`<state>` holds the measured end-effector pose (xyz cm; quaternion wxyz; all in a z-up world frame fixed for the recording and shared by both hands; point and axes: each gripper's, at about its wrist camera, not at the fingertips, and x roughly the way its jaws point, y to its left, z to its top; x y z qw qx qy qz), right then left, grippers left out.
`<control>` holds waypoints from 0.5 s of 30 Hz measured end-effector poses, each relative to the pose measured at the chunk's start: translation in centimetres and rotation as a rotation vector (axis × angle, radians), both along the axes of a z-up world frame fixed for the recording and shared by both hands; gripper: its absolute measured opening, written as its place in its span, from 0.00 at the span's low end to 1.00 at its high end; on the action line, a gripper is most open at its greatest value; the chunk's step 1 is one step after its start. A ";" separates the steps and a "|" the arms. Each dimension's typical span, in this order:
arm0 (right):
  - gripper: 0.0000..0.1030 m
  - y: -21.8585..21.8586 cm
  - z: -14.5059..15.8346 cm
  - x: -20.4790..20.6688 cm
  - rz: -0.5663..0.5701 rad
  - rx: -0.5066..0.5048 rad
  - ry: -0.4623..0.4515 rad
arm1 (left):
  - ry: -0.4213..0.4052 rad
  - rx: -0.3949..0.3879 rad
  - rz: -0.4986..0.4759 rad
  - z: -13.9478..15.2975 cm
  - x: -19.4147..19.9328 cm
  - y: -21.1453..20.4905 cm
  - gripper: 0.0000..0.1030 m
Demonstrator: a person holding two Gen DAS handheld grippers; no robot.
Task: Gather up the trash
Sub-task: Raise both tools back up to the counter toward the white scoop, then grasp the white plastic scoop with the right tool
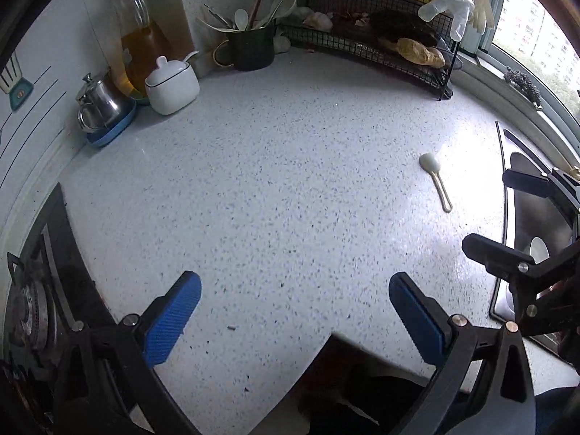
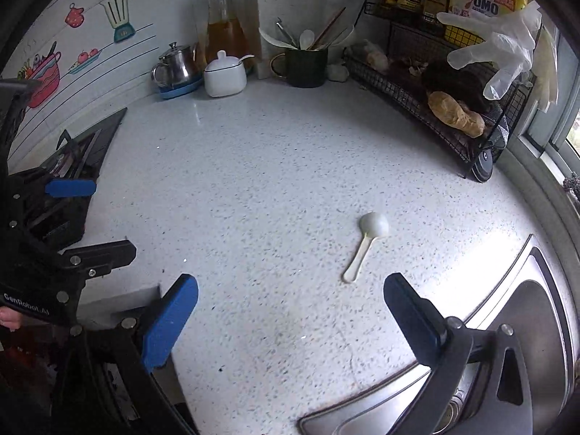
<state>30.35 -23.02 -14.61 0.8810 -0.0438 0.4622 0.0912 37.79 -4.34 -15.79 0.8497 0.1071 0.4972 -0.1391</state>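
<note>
The one loose item that reads as trash is a small white plastic spoon [image 2: 365, 241], lying flat on the speckled tabletop [image 2: 253, 181] right of centre in the right wrist view, bowl toward the top of the frame and handle running down and to the left. In the left wrist view the same spoon [image 1: 435, 181] sits at the right of the frame, near the edge of the steel sink [image 1: 536, 210].

It looks light, thin and stiff, probably disposable plastic, so it should weigh almost nothing but may skid on the smooth stone when nudged. The bowl appears to be domed side up, though the view is too small to be sure. The handle is the better place to take hold: it is narrow and straight, and a pinch across its width near the middle should lift it. Lying so low, it leaves little edge to catch.

The right gripper [image 2: 290, 311] hovers just below the spoon, jaws spread wide and empty. The left gripper [image 1: 295, 308] hangs over bare tabletop well apart from the spoon, jaws likewise wide and empty.
</note>
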 end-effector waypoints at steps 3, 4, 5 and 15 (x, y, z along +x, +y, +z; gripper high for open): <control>0.99 -1.2 0.0 1.6 -0.030 0.012 0.010 | 0.008 -0.001 -0.010 -0.1 2.0 -1.2 1.00; 0.99 -1.5 -0.1 2.1 -0.036 0.012 0.013 | 0.016 -0.003 -0.013 -0.2 2.8 -1.6 1.00; 0.99 -1.8 -0.2 2.5 -0.041 0.014 0.017 | 0.024 -0.002 -0.014 -0.4 3.5 -2.1 1.00; 0.99 -4.1 -2.0 6.7 -0.125 0.022 0.088 | 0.083 -0.005 -0.080 -2.4 9.4 -5.5 1.00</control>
